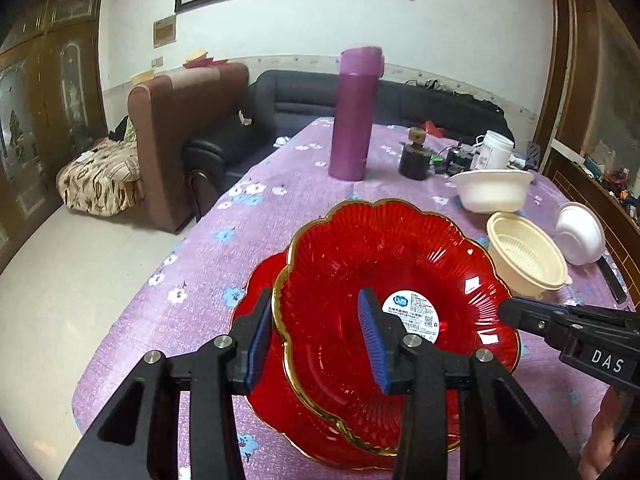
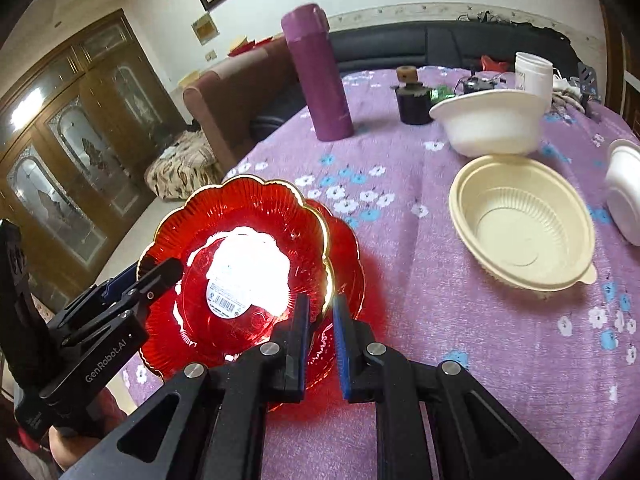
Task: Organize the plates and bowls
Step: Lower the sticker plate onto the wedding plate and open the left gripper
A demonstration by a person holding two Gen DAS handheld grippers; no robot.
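Note:
Two red glass plates with gold scalloped rims lie stacked and offset on the purple flowered cloth. The upper plate [image 1: 400,248] [image 2: 240,208] carries a white label. The lower plate [image 1: 256,292] [image 2: 344,240] peeks out from under it. My left gripper [image 1: 316,336] [image 2: 144,276] is open, its jaws straddling the upper plate's left rim without pressing on it. My right gripper [image 2: 320,320] [image 1: 506,312] is shut on the same plate's opposite rim. A cream bowl [image 1: 524,256] [image 2: 520,216], a white bowl [image 1: 492,190] [image 2: 488,124] and a small tipped white bowl [image 1: 580,236] [image 2: 624,196] stand to the right.
A tall purple flask [image 1: 354,116] [image 2: 316,76] stands behind the plates. A dark jar [image 1: 414,160] [image 2: 414,104], a white cup [image 1: 494,150] [image 2: 532,72] and small clutter sit at the far end. The table's left edge [image 1: 160,280] drops to the floor, with sofas beyond.

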